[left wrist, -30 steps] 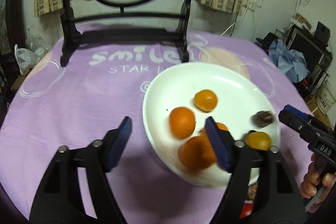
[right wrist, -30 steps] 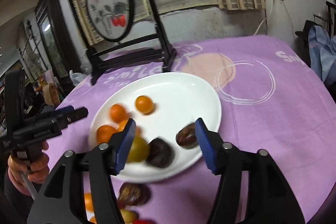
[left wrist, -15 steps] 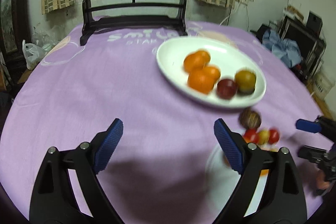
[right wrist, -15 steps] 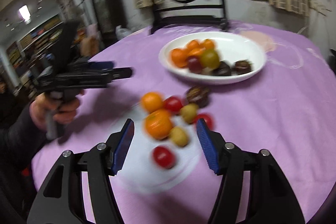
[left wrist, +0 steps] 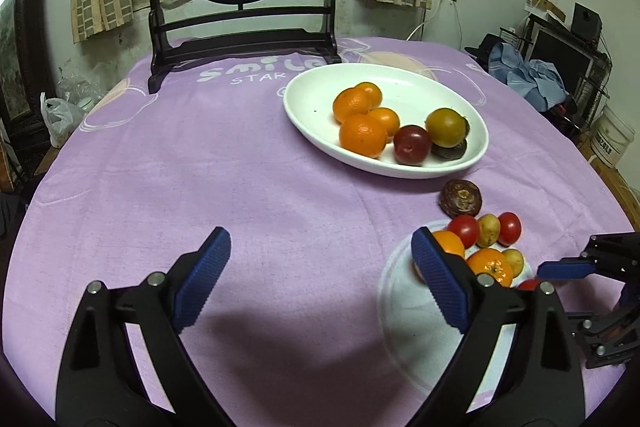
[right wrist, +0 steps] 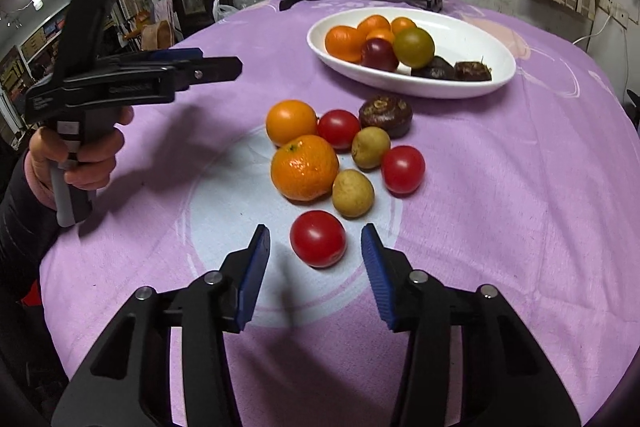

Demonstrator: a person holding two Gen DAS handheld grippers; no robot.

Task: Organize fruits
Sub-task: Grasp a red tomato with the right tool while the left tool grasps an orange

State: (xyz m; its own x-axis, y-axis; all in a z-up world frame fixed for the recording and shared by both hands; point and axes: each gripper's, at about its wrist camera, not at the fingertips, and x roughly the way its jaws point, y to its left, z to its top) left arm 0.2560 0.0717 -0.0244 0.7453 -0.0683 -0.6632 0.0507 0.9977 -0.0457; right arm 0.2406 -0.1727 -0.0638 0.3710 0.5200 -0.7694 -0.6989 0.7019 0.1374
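Right gripper [right wrist: 316, 259] wide open, low over table, empty; nearest red tomato [right wrist: 317, 238] just ahead between fingertips, untouched. Beyond: loose cluster on pale circle of purple tablecloth [right wrist: 520, 207] – mandarin [right wrist: 304, 167], orange [right wrist: 291, 122], two yellowish fruits, two more tomatoes, dark brown fruit [right wrist: 385, 115] at far edge. White plate [right wrist: 496, 83] farther right, with oranges and dark fruit. Left gripper [left wrist: 320, 273] wide open, empty, over bare cloth left of cluster.
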